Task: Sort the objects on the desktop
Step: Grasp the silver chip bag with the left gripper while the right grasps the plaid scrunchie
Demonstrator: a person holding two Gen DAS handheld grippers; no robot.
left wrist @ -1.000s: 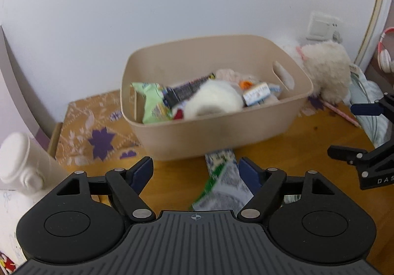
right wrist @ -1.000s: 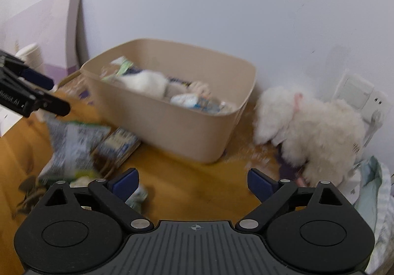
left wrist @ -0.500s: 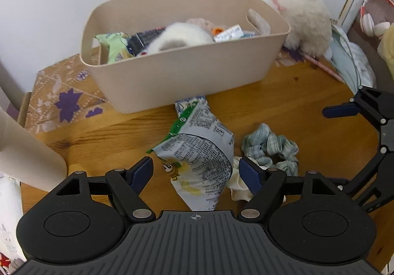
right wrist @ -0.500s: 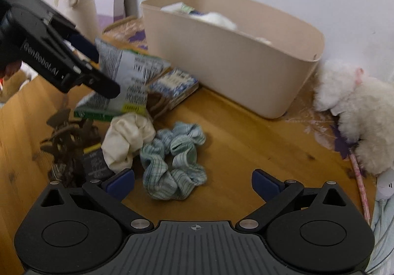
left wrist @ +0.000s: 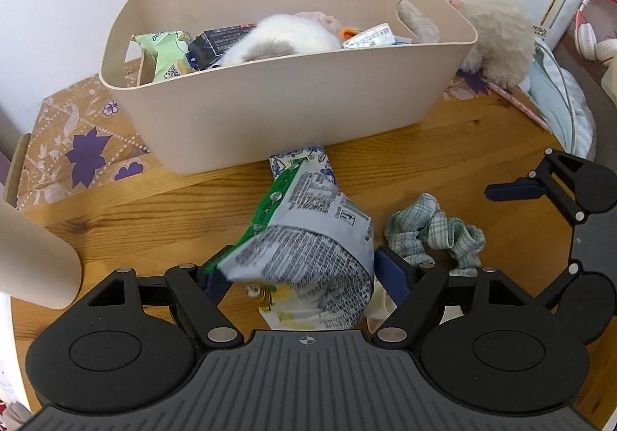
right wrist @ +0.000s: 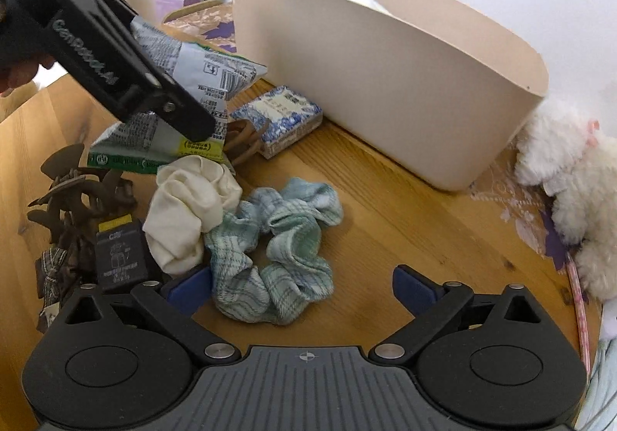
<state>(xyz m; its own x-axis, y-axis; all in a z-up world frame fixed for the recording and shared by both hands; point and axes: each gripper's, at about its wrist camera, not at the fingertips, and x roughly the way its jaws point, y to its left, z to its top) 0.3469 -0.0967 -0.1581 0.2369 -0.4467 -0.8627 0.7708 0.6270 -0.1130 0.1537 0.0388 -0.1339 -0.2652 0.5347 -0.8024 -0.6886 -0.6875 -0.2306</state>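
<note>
**Tally on the desk**

One beige bin (left wrist: 293,99) — one snack bag (left wrist: 308,250), one blue-patterned box (right wrist: 277,118), two scrunchies: one plaid green (right wrist: 277,261), one cream (right wrist: 189,207). One black packet (right wrist: 119,257), one brown hair claw (right wrist: 73,184), one fluffy white toy (right wrist: 570,180) — and two grippers, left (left wrist: 299,278) and right (right wrist: 302,286)

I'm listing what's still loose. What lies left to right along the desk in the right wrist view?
Brown hair clip → cream scrunchie → green plaid scrunchie → white plush toy.
</note>
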